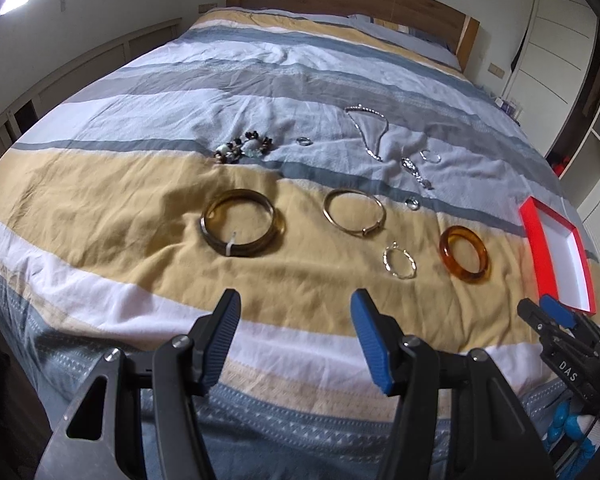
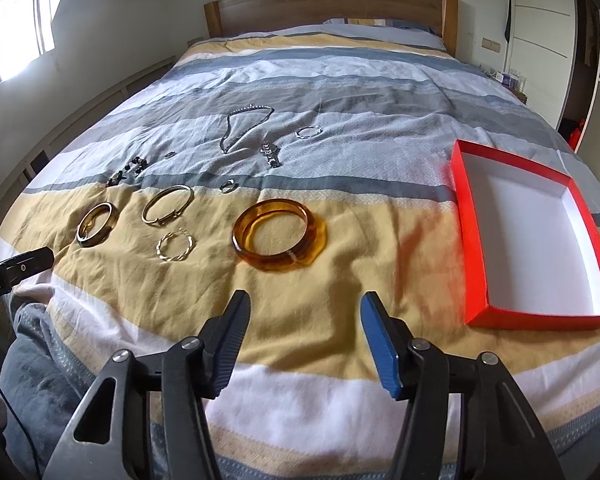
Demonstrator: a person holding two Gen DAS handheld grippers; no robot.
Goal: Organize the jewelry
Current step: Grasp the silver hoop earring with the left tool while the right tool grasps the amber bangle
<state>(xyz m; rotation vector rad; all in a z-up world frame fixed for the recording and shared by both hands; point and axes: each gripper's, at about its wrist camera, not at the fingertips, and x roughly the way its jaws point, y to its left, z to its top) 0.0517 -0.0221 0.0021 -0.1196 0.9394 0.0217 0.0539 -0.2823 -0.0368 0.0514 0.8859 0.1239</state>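
Observation:
Jewelry lies spread on the striped bedspread. An amber bangle (image 2: 278, 236) lies just ahead of my open, empty right gripper (image 2: 304, 312); it also shows in the left wrist view (image 1: 463, 254). A dark olive bangle (image 1: 242, 222) lies ahead of my open, empty left gripper (image 1: 296, 312). A thin gold bracelet (image 1: 355, 211), a small twisted gold hoop (image 1: 399, 265), a beaded bracelet (image 1: 242, 148), a silver chain necklace (image 1: 368, 130) and small rings (image 1: 304, 142) lie beyond. An empty red box (image 2: 476, 240) with a white inside sits at the right.
The bed's wooden headboard (image 2: 328, 6) stands at the far end. White cupboards (image 2: 540, 20) line the right wall. A window (image 2: 12, 40) is at the left. The bed's near edge drops away below both grippers.

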